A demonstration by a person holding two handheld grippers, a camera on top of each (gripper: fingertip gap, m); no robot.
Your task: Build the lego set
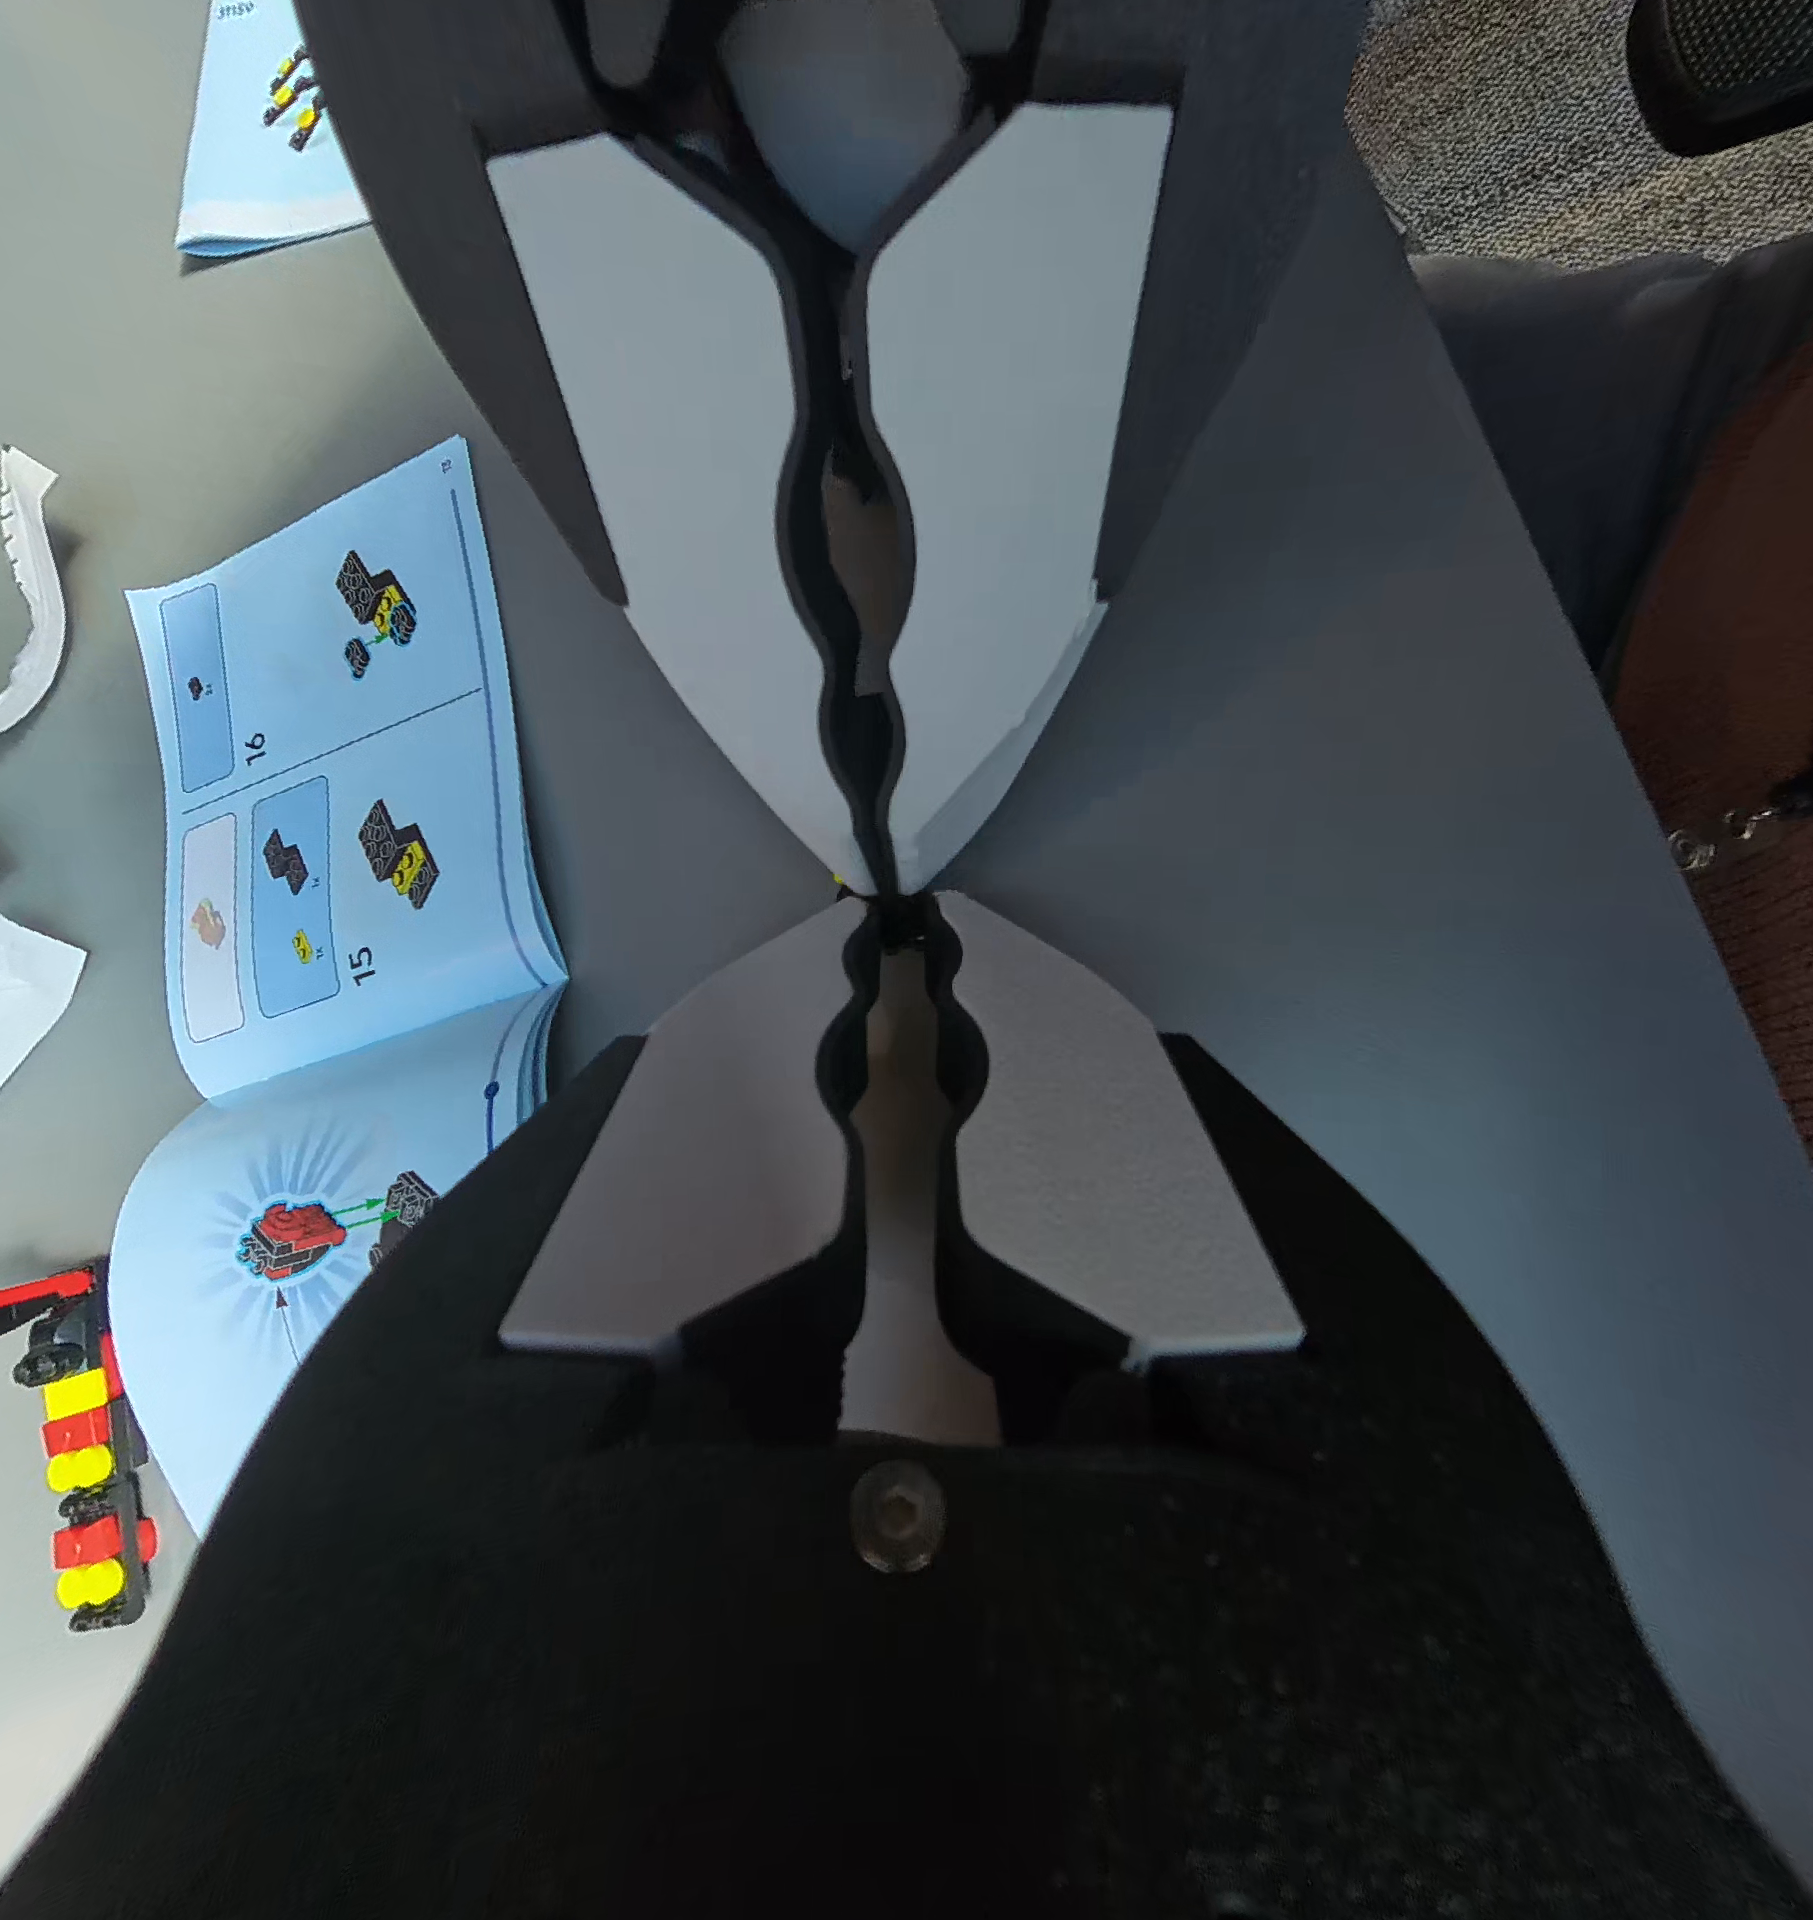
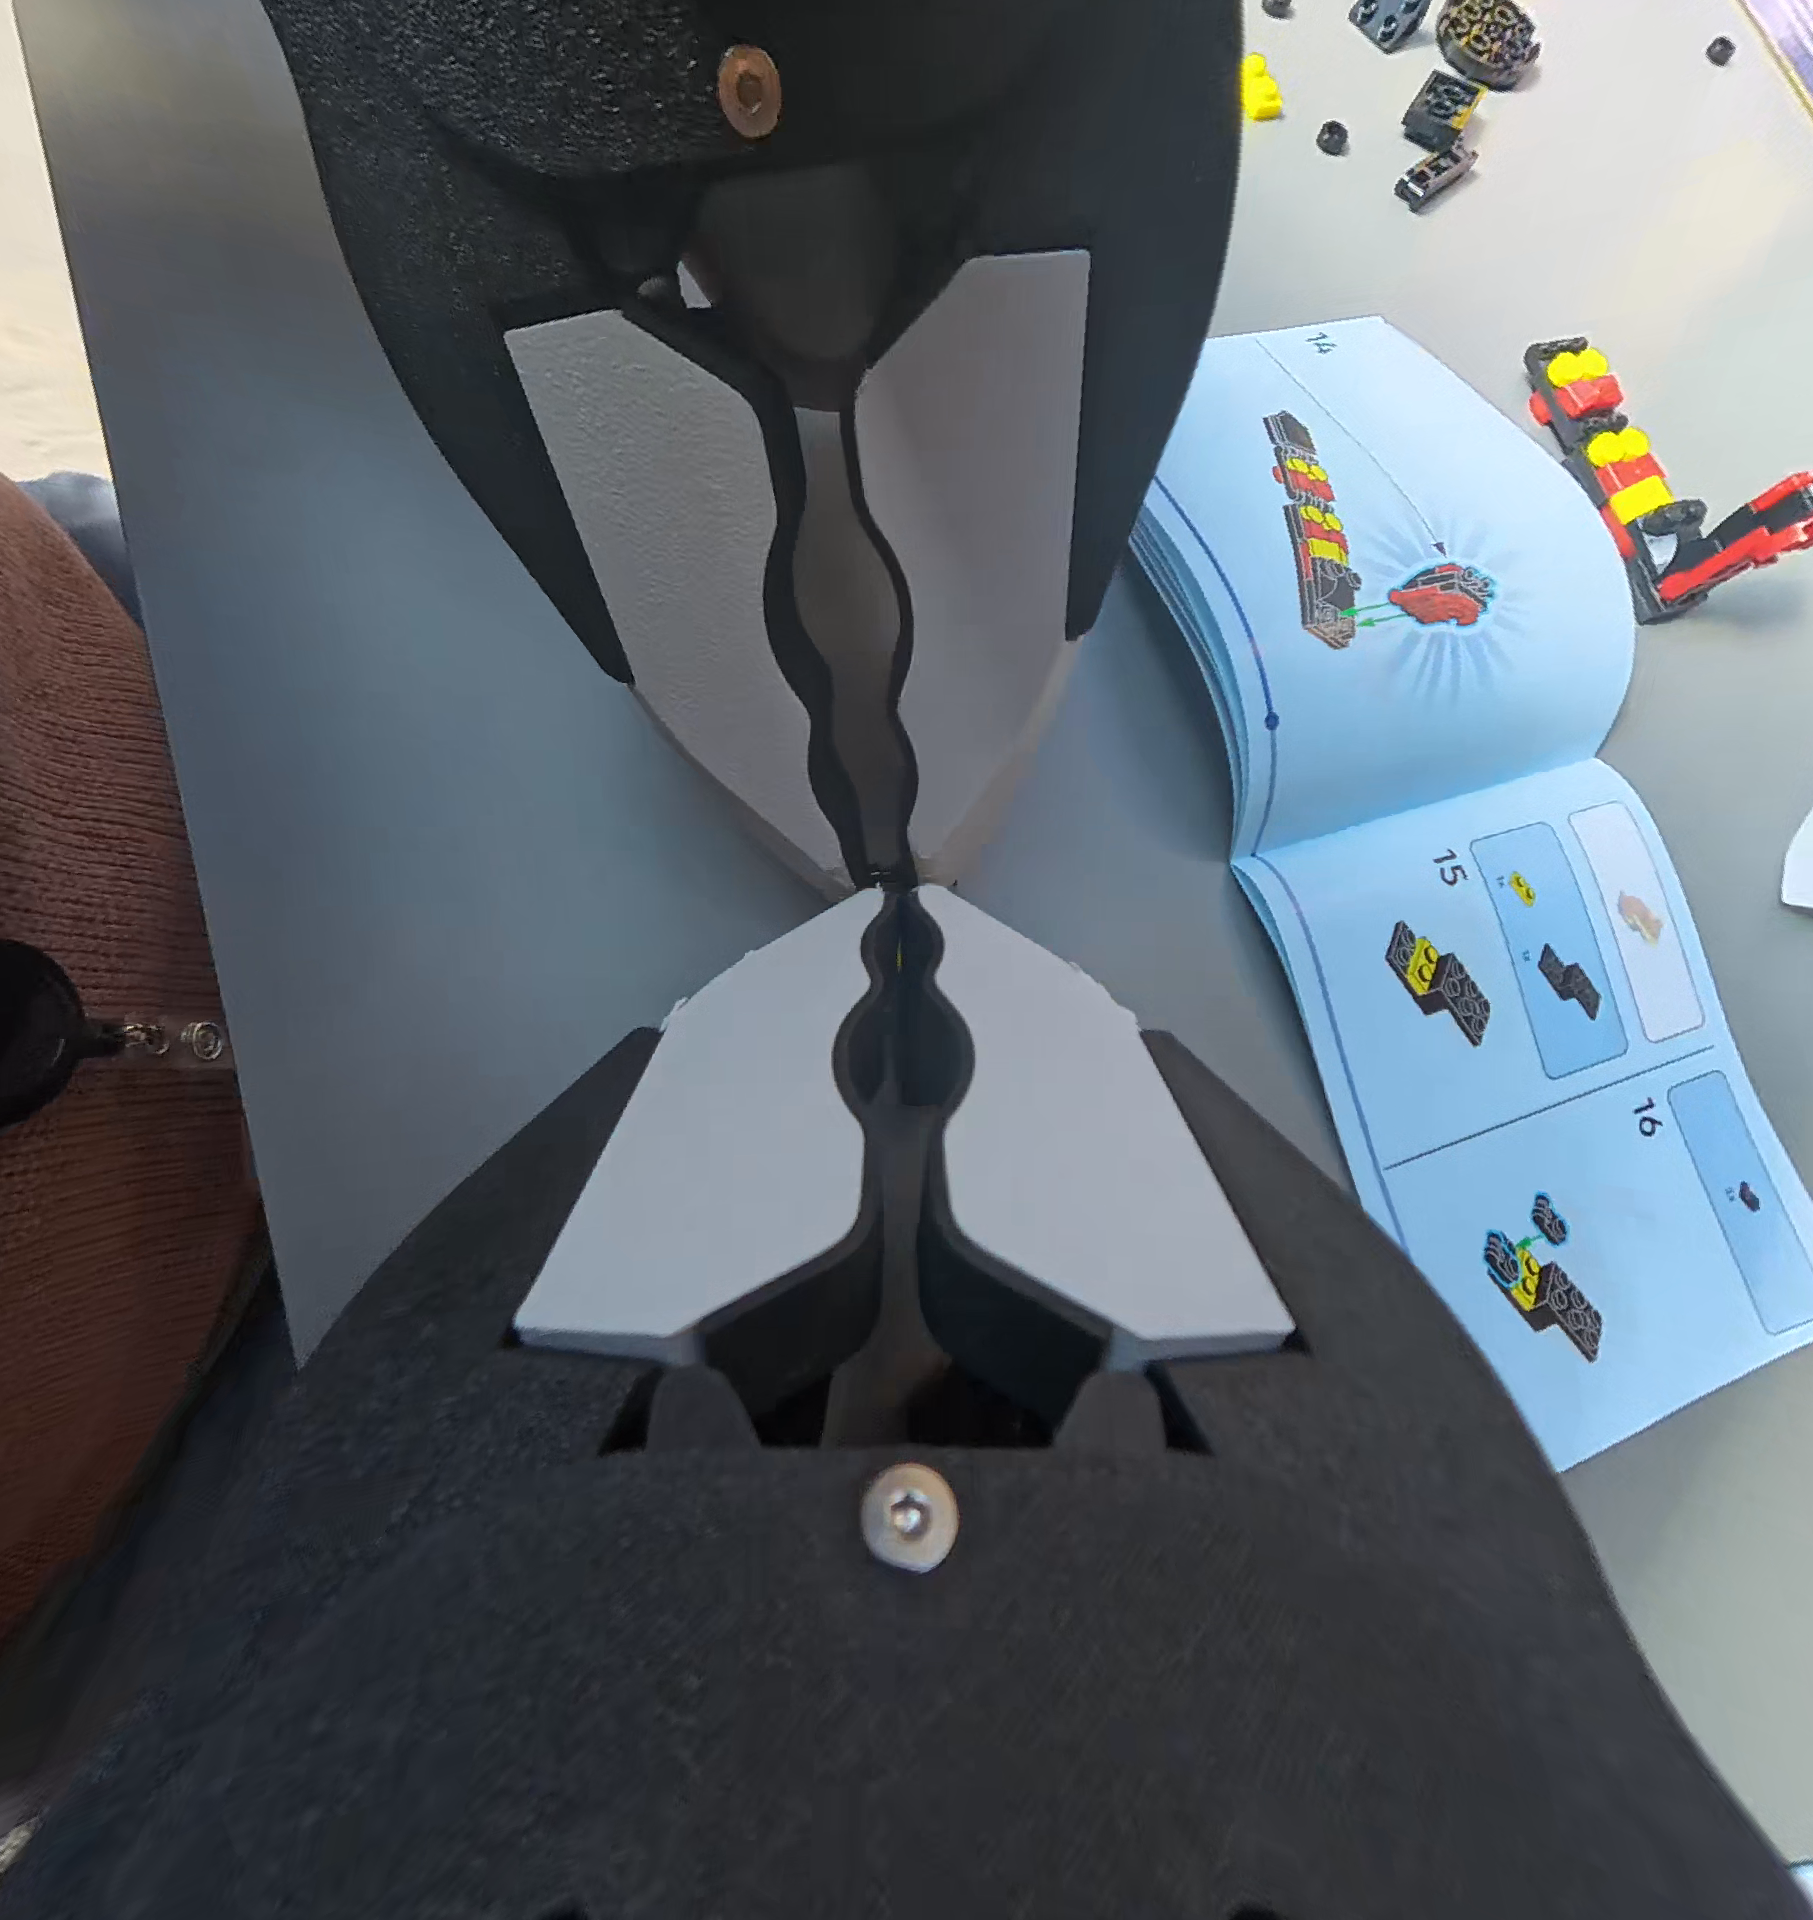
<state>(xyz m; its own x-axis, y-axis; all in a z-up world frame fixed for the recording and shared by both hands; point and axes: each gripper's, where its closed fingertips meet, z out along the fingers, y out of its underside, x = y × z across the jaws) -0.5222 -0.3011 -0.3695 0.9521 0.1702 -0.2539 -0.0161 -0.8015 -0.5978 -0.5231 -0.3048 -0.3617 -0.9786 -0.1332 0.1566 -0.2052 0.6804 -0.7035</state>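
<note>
Two hand-held grippers meet tip to tip over a grey counter (image 1: 1297, 935), each camera looking along its own fingers at the other tool. In the left wrist view, at nine o'clock, lie torn scraps of white paper (image 1: 19, 603). At eight o'clock stands a partly built red, yellow and black lego model (image 1: 81, 1455), touching the curled edge of an open pale-blue instruction booklet (image 1: 351, 790) that spreads from nine to seven o'clock, its pages showing small black-and-yellow brick drawings. A second blue leaflet (image 1: 258, 135) lies at eleven o'clock. At the centre, the left gripper (image 1: 886, 914) rises from six o'clock with its jaws closed on a tiny black lego piece (image 1: 900, 928), with a speck of yellow beside it. The right gripper (image 1: 871, 862) comes down from twelve o'clock, tips together at the same spot. At three o'clock is a person's brown knitted sleeve (image 1: 1754, 831) with a black badge reel. In the right wrist view that knitted sleeve sits at nine o'clock. At the centre the right gripper's jaws are closed, pinching the same small black piece, with the left gripper pressed against it from twelve o'clock. The booklet lies from two to four o'clock, the model at two o'clock, and loose black and yellow bricks (image 2: 1442, 104) are scattered at one o'clock.
</note>
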